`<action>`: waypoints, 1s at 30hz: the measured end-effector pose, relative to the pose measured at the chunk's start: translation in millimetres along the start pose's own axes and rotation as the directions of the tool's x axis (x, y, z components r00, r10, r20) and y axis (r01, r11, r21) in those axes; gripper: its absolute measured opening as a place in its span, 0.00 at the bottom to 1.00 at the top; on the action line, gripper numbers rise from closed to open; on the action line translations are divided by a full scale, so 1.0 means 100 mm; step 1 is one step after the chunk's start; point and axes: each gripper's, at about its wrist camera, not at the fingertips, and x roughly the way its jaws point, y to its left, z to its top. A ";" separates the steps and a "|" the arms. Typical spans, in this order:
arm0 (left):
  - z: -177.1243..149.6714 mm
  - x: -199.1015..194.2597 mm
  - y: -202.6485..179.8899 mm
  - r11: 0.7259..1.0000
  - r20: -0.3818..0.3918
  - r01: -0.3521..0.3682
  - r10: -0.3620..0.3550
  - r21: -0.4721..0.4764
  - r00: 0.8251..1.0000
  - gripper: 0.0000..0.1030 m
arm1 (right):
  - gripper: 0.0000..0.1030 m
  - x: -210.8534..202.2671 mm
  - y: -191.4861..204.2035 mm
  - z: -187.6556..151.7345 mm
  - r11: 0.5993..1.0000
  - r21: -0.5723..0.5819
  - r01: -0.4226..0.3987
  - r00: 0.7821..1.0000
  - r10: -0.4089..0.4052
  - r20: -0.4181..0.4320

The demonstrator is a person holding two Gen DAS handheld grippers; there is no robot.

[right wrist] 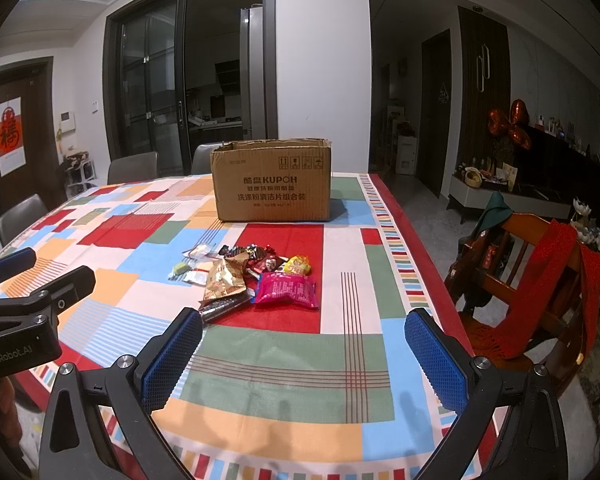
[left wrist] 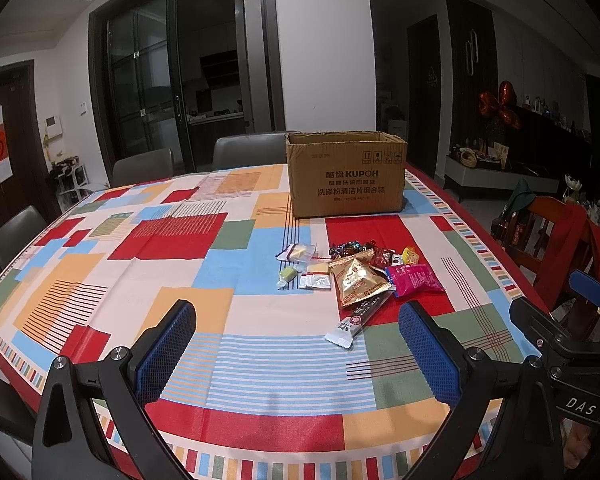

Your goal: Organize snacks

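None of the snacks point(right wrist: 256, 276) is put away yet; they lie in a heap before the open cardboard box point(right wrist: 272, 184); left gripper point(left wrist: 296, 356) and right gripper point(right wrist: 304, 364) hover spread, empty.

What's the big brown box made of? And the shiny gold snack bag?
The box looks like plain matte cardboard: dull brown with printed labels and a rough, torn-looking top rim. The gold snack bag seems to be foil-like plastic film, since it glints and creases, though the exact film can't be told.
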 end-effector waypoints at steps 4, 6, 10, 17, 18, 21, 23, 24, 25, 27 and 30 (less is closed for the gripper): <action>0.00 0.00 0.00 1.000 0.000 0.000 0.000 0.000 1.000 1.00 | 1.00 0.00 0.00 0.00 1.000 0.000 0.000 1.000 0.000 0.000; 0.00 0.00 0.00 1.000 -0.001 0.001 -0.001 0.000 1.000 1.00 | 1.00 0.00 0.00 -0.01 1.000 0.000 0.000 1.000 0.000 0.000; 0.00 0.00 0.00 1.000 -0.002 0.002 -0.002 0.000 1.000 1.00 | 1.00 0.01 -0.01 0.01 1.000 0.000 -0.001 1.000 0.001 -0.001; 0.01 0.02 0.00 0.999 -0.009 0.034 -0.034 0.006 0.999 1.00 | 1.00 0.02 0.01 0.04 1.000 0.000 -0.013 1.000 0.013 -0.025; 0.01 0.03 -0.01 0.999 -0.009 0.040 -0.040 0.009 0.999 1.00 | 1.00 0.04 0.01 0.03 1.000 0.001 -0.017 0.999 0.017 -0.030; 0.00 0.09 -0.03 0.998 -0.018 0.061 -0.061 0.020 0.998 1.00 | 1.00 0.13 -0.01 0.02 0.999 0.004 -0.032 0.998 0.032 -0.046; -0.01 0.14 -0.05 0.996 -0.027 0.079 -0.079 0.030 0.997 0.98 | 1.00 0.20 -0.02 -0.01 0.999 0.006 -0.038 0.998 0.038 -0.054; -0.02 0.17 -0.05 0.996 -0.031 0.086 -0.085 0.034 0.996 0.95 | 1.00 0.26 -0.03 -0.01 0.999 0.009 -0.044 0.997 0.045 -0.066; -0.02 0.20 -0.05 0.995 -0.035 0.090 -0.089 0.037 0.995 0.93 | 1.00 0.29 -0.02 0.00 0.999 0.009 -0.045 0.997 0.046 -0.068; -0.02 0.26 -0.08 0.993 -0.048 0.105 -0.103 0.045 0.994 0.89 | 0.99 0.38 -0.04 0.00 0.998 0.015 -0.054 0.995 0.055 -0.081; -0.03 0.41 -0.12 0.989 -0.077 0.136 -0.131 0.064 0.988 0.80 | 0.99 0.51 -0.05 0.00 0.997 0.020 -0.068 0.993 0.070 -0.097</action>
